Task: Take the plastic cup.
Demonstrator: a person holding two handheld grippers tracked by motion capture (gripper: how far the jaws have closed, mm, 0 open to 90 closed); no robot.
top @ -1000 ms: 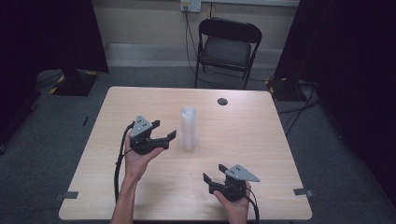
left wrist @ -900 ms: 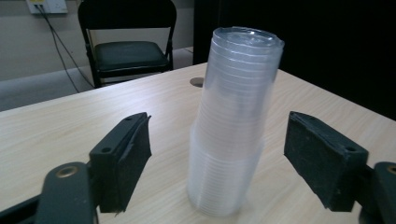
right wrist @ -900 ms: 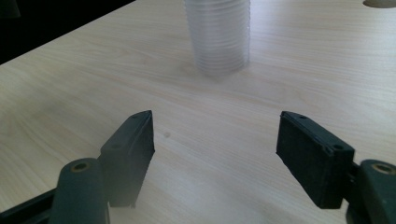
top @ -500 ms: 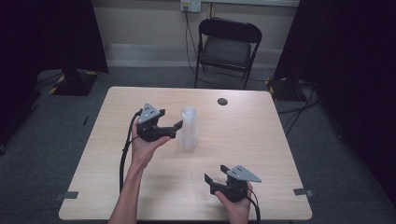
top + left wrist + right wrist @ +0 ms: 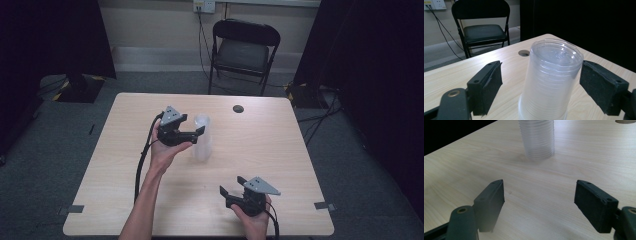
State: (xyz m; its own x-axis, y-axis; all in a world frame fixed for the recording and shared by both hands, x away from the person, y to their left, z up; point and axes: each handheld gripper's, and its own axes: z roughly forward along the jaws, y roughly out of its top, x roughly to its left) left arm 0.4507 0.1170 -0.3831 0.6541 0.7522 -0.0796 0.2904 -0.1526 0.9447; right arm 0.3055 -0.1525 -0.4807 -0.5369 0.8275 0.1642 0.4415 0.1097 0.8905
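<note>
A stack of clear plastic cups (image 5: 201, 142) stands upside down near the middle of the wooden table (image 5: 280, 150). My left gripper (image 5: 198, 131) reaches it from the left, at the height of its upper part. In the left gripper view the cup stack (image 5: 550, 80) stands between the two pads (image 5: 489, 85), with a gap to the left pad. The jaws have just been closing a little, and the left gripper (image 5: 541, 75) is still open. My right gripper (image 5: 231, 186) rests open near the front edge. The cup stack (image 5: 538, 140) lies well ahead of the right gripper (image 5: 540, 192).
A round dark hole (image 5: 238, 108) is set in the tabletop behind the stack. A black folding chair (image 5: 242, 50) stands beyond the far edge. The left gripper's cable (image 5: 142, 165) trails along the forearm.
The left hand has moved right and away from me, bringing its jaws around the cup stack. The jaws stand wider than a second ago. The right hand has stayed put.
</note>
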